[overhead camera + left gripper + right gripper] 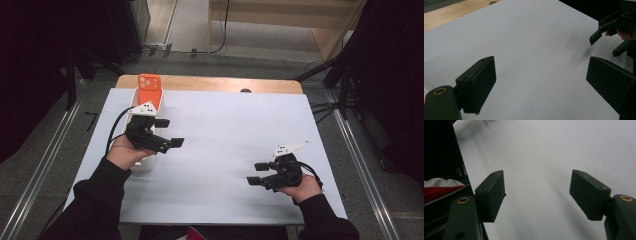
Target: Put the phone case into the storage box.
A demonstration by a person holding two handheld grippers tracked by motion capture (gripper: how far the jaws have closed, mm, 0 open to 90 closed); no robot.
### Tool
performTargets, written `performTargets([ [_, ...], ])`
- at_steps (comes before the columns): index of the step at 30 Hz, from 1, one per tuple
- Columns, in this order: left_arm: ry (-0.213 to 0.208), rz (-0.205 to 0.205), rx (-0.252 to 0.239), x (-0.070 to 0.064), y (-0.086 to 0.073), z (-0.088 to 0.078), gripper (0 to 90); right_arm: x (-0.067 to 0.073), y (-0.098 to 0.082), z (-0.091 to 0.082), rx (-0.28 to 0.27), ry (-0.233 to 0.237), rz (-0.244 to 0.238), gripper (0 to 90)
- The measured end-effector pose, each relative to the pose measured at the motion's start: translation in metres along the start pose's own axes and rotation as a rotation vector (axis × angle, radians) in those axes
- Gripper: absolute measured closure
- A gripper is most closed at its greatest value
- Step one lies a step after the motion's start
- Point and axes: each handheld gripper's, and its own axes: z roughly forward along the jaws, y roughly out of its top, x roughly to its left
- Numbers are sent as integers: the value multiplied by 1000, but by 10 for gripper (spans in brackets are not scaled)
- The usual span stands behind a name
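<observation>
One orange phone (149,91) stands upright in its white holder (135,102).

We note grey carpeted floor (60,140), wooden desk (210,83) under a white sheet (225,150), pale wooden furniture (280,20) behind, black curtains (30,60) at both sides

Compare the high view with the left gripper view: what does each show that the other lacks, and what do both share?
High view alone: an orange phone standing in a white box at the sheet's far left, and the left tongs, open. Left gripper view alone: a close look along its own two black jaws, wide apart with nothing between them. Both: the white sheet, a strip of wooden table and the right tongs, open.
</observation>
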Motion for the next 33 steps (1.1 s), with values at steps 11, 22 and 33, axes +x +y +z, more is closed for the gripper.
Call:
performTargets([
  [11, -6, 14, 1, -8, -15, -3, 90, 1, -5, -4, -9, -7, -15, 276],
  [22, -10, 27, 16, -15, -30, -1, 90, 2, -5, -3, -8, -9, -21, 276],
  [33, -27, 45, 10, -20, -42, -3, 90, 2, -5, -3, -7, -7, -22, 276],
])
